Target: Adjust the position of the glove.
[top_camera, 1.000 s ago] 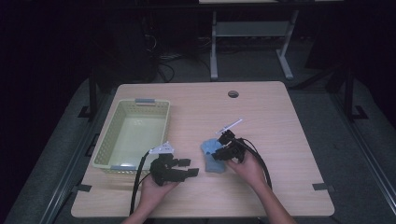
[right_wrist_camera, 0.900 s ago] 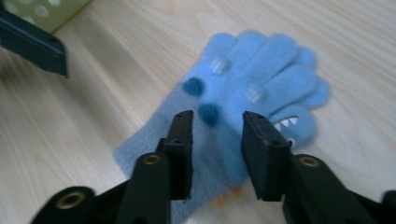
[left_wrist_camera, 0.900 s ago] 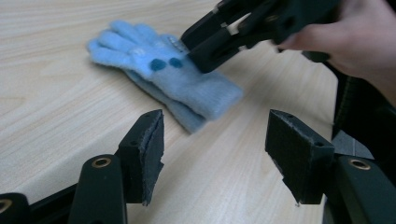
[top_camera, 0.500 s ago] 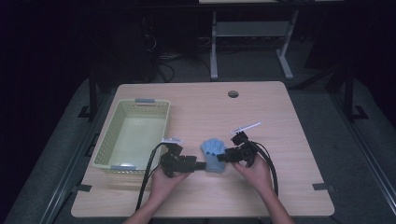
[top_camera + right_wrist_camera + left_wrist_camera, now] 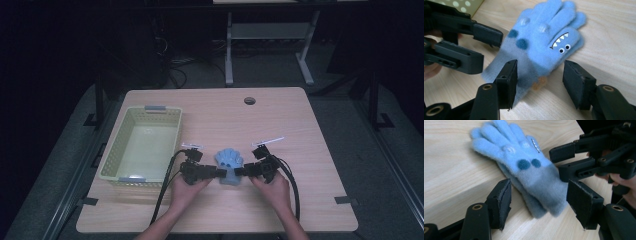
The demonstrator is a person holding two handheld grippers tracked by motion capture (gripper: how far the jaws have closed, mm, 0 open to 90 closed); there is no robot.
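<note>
The counter stretches wide and pale, wood-grained. On its left side sits the basket, a light green mesh tub. Near the front edge, about midway across, lies the glove, fluffy blue, flat on the counter, fingers pointing away from the person, cuff toward them. The right gripper view catches a toothy monster face on it, plus dark blue spots.

Now the hands: the left hand-held gripper comes in from the glove's left, the right hand-held gripper from its right, tips almost meeting at the cuff. In the left gripper view the left hand-held gripper stands spread, the cuff lying between its pads with the pads clear of it. In the right gripper view the right hand-held gripper is spread too, its jaws having just been opening, the cuff's edge sitting between them; the left pad looks close against the fabric, the other stands apart. Neither one is pinching the glove.
</note>
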